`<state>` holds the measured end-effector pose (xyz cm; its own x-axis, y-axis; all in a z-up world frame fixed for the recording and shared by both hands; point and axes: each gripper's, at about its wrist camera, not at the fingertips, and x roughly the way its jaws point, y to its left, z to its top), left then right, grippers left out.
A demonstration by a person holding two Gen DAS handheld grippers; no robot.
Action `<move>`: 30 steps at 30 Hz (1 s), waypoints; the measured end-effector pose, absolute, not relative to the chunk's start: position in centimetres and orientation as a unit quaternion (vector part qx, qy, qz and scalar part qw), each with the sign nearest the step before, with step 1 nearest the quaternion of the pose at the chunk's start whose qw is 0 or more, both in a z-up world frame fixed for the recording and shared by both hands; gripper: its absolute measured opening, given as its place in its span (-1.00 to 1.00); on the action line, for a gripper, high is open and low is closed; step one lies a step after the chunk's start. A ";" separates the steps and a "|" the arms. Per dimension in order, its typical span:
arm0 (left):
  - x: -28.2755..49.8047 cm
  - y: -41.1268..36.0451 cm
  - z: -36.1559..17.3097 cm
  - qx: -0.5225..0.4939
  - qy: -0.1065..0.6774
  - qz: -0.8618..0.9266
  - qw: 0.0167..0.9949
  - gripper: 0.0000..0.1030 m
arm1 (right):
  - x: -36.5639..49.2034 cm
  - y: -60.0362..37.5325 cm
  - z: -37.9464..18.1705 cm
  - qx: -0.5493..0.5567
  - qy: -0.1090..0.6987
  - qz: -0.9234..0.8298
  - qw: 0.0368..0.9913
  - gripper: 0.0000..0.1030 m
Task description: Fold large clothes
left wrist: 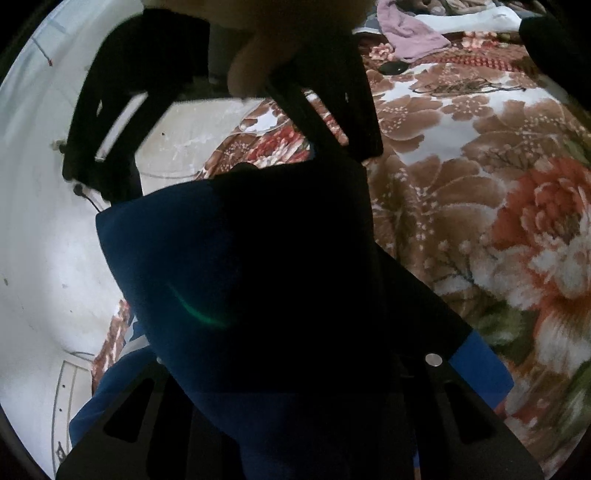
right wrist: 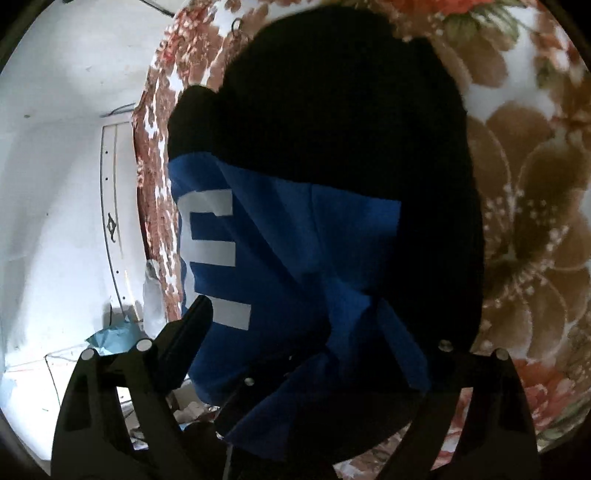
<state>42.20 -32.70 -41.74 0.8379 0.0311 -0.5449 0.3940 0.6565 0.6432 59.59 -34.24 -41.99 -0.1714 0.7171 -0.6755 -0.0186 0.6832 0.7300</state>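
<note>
My left gripper (left wrist: 280, 354) had its jaws drawn nearly together on a fold of the blue and black garment (left wrist: 207, 258); the cloth rose from between them and filled the middle of the left wrist view, so I read it as pinched, though the dark fabric hid the pads themselves; my right gripper (right wrist: 317, 354) had its jaws spread wide, with the garment (right wrist: 295, 266) lying between the two fingers (right wrist: 192, 325) and no pad pressing on it that I could see; the blue panel bore large white lettering (right wrist: 214, 254), and a black part of the same garment draped above it; in the left wrist view the right gripper (left wrist: 221, 110) hung beyond the cloth, a fingertip of the person's hand (left wrist: 251, 62) wrapped on its frame; the garment sat over the edge of a bed covered by a floral blanket (left wrist: 480, 184); a pink cloth (left wrist: 410, 33) lay far off on the blanket; white floor (left wrist: 40, 206) showed beside the bed.
</note>
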 end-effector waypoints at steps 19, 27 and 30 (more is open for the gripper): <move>41.4 -32.3 -41.4 0.412 0.242 -0.112 0.872 -0.56 | 59.9 -34.0 -42.1 0.214 0.699 0.326 0.599 0.79; 40.9 -32.6 -41.2 0.435 0.227 -0.118 0.864 -0.53 | 59.9 -35.7 -42.8 0.193 0.693 0.316 0.619 -0.67; 39.1 -33.1 -41.0 0.459 0.203 -0.134 0.855 0.01 | 59.6 -36.6 -41.9 0.192 0.680 0.314 0.635 -0.75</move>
